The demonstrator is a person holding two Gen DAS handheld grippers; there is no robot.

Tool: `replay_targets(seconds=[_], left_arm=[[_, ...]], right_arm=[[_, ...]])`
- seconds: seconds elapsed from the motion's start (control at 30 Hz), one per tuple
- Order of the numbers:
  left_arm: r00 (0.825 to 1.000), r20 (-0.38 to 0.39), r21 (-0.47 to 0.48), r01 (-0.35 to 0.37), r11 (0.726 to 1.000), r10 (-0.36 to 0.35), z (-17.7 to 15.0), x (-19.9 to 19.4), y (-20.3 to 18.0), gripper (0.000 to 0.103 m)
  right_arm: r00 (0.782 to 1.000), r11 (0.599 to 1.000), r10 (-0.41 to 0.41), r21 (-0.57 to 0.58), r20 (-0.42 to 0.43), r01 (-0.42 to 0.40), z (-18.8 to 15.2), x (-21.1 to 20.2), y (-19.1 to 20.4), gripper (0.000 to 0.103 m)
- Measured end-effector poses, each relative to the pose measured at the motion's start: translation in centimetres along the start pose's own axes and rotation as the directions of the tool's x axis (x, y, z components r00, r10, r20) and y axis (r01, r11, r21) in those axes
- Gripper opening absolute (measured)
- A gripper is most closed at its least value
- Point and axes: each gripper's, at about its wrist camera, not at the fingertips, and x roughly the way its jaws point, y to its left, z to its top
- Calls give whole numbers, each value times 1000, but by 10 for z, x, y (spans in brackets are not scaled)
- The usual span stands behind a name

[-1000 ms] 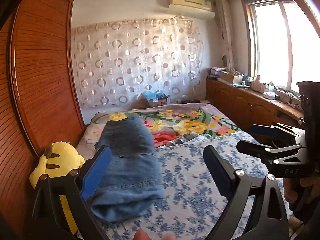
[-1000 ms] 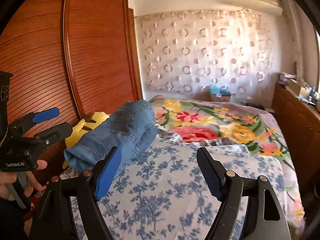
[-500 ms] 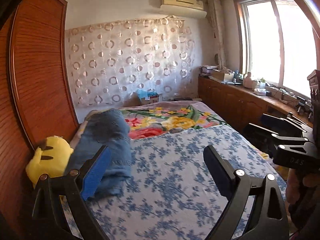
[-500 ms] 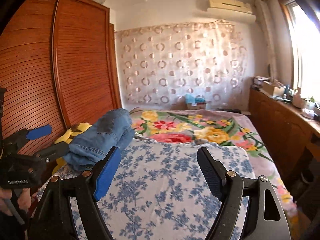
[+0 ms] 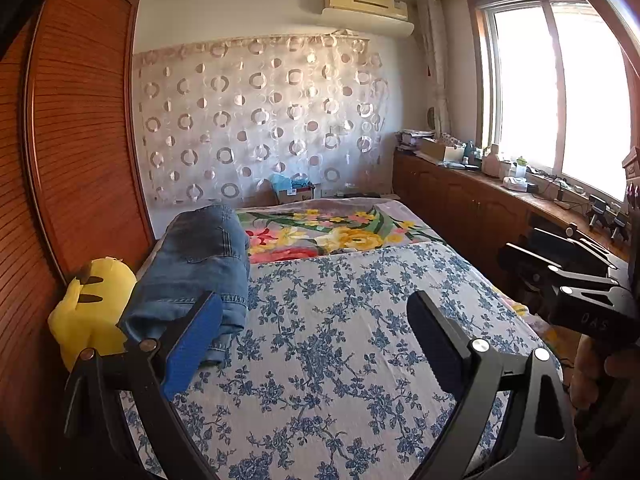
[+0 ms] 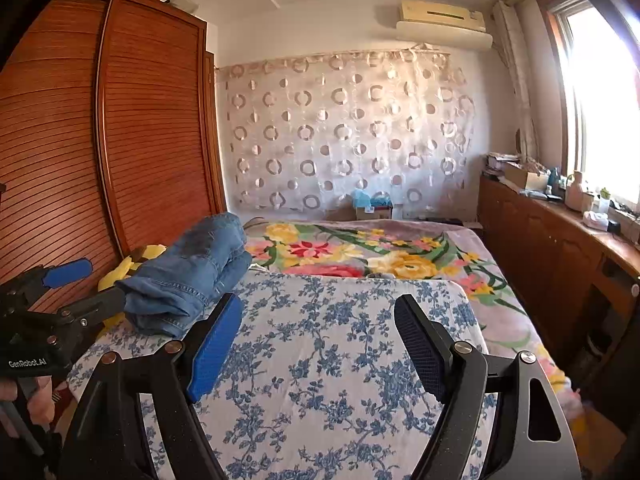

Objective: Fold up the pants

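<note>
The pants [image 5: 196, 268], blue jeans folded into a thick bundle, are lying along the left edge of the bed, at about ten o'clock from your left gripper [image 5: 316, 340] and also ten o'clock from your right gripper [image 6: 316, 344]. They are resting partly on the blue-flowered sheet [image 5: 340, 360], with a yellow plush toy [image 5: 92, 312] just beside them against the wooden wardrobe [image 6: 120, 140]. You are holding both grippers spread wide with nothing between their fingers, hovering above the sheet and apart from the jeans. A bright floral blanket [image 6: 360, 248] is covering the far half of the bed at twelve o'clock, below a circle-patterned curtain [image 5: 260, 120].
</note>
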Motion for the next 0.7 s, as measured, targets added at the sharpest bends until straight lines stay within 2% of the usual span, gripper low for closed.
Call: replay_targets(seconds=[0.7], left_arm=[[1000, -11, -21, -14, 1000, 13, -3, -3, 10, 94]], right_arm=[[1000, 1000, 7, -5, 2, -7, -2, 0, -9, 80]])
